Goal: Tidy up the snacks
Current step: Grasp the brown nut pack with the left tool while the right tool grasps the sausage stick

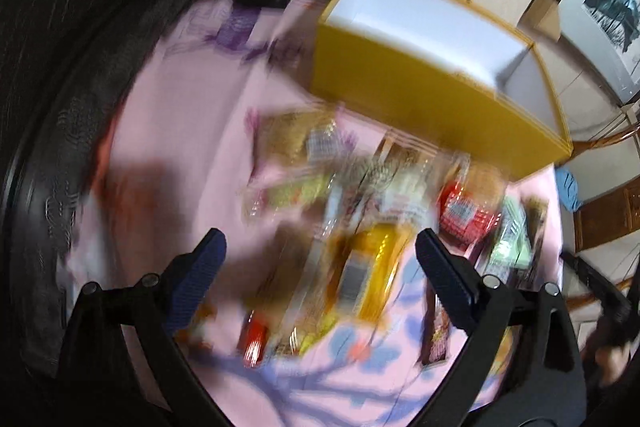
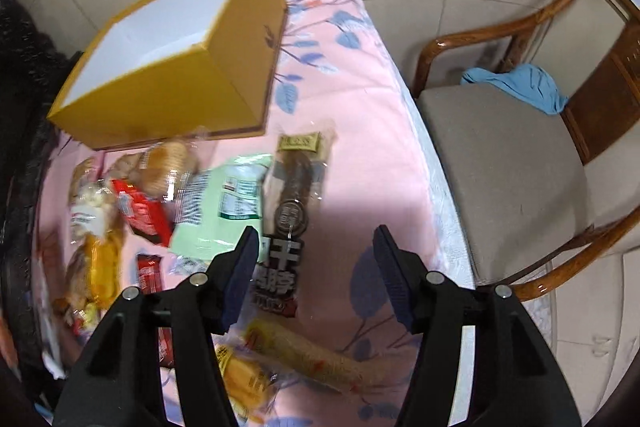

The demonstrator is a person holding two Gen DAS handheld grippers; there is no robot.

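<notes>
A big yellow cardboard box (image 2: 168, 83) with a white inside stands open at the far left of the surface (image 2: 360, 131), which has a pink cloth with blue leaves on it. Nothing shows inside the box.

The snacks lie in a heap just near the box. At the left is a clear bag of round brown buns (image 2: 164, 163). Just beside it lies a shiny red packet (image 2: 140, 213). Nearer, at the left edge, is a shiny yellow packet (image 2: 102, 271). To the right of the red one lies a flat pale green packet (image 2: 226, 207). Touching its right side is a long dark brown packet (image 2: 290, 211) with white letters. Nearest of all is a long clear packet of a pale yellow roll (image 2: 312, 355).

The left tool (image 1: 320, 259) is wide open over the heap and holds nothing. Its picture is very blurry.

The right tool (image 2: 314, 267) is open too and holds nothing. Its left finger is in front of the dark brown packet, and I cannot tell if it touches it.

To the right of the surface stands a wooden chair with a grey seat (image 2: 500, 163). A blue cloth (image 2: 516, 87) lies at the far side of the seat.
</notes>
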